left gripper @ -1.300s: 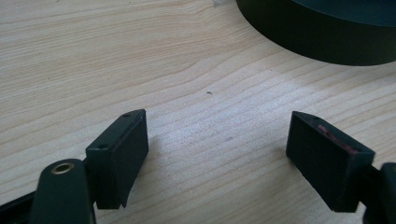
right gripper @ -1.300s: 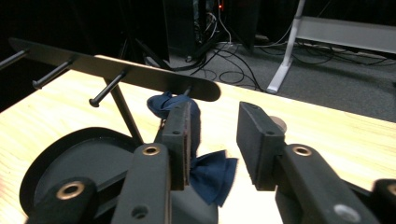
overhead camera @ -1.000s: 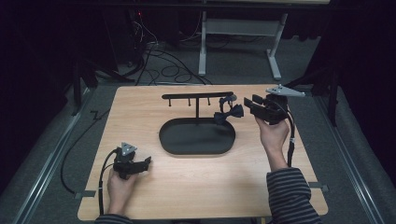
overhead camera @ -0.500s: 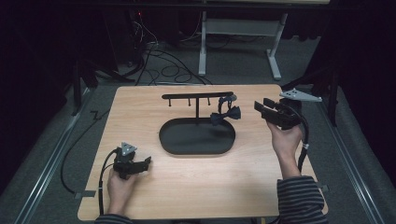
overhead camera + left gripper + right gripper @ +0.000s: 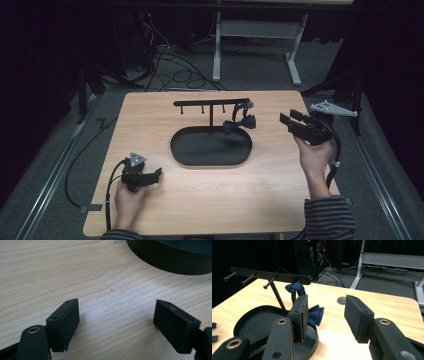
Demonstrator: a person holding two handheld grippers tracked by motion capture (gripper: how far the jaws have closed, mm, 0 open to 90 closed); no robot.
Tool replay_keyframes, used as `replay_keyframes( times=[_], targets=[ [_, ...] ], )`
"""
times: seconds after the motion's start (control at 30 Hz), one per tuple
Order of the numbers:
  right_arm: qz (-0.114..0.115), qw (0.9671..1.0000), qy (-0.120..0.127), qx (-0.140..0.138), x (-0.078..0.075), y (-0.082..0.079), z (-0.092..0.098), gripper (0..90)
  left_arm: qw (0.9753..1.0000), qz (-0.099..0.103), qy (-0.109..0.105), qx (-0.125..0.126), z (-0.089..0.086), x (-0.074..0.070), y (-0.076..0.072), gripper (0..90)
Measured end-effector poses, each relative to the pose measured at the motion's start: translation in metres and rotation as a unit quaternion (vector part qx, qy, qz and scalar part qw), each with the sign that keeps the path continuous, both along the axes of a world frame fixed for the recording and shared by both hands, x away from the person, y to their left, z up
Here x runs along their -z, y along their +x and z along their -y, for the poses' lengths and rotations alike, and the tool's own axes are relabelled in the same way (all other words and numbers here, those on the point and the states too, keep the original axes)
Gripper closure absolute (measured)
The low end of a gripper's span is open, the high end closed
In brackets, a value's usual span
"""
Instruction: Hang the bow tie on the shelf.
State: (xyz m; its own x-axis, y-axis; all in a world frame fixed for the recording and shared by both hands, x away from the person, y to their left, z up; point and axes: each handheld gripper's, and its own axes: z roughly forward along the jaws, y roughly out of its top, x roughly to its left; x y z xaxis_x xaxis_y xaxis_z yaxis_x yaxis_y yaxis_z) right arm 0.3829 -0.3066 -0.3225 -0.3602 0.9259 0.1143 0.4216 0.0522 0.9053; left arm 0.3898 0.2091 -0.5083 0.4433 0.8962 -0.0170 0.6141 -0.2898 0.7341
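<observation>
A: State the condition of each tool.

B: The left tool (image 5: pixel 156 174) rests low over the near left of the surface (image 5: pixel 165 115), jaws spread wide with bare wood between them. The right tool (image 5: pixel 286 119) is held above the right edge of the surface, jaws also spread apart, nothing between them.

A: Location of the bow tie?

B: The dark blue bow tie (image 5: pixel 239 123) hangs by its strap from the rightmost peg of the black rack (image 5: pixel 210 102), at the far middle of the surface. It hangs over the far right rim of the black oval tray (image 5: pixel 210 160) that forms the base of the rack.

A: Relation of the right tool to the bow tie?

B: Apart. In the right gripper view the bow tie (image 5: pixel 313 315) sits beyond the jaws, partly hidden behind one of them; no contact.

A: And the left tool?

B: Well apart from the bow tie, near the tray's near left wall (image 5: pixel 172 262).
</observation>
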Motion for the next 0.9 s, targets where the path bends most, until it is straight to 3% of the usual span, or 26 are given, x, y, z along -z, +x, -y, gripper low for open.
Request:
replay_keyframes(
  times=[0.9],
  targets=[
    [-0.001, 0.9999, 0.013, 0.000, 0.011, -0.037, 0.025, 55.0, 1.0000, 0.000, 0.000, 0.002, 0.000, 0.000, -0.001, 21.3]
  ],
)
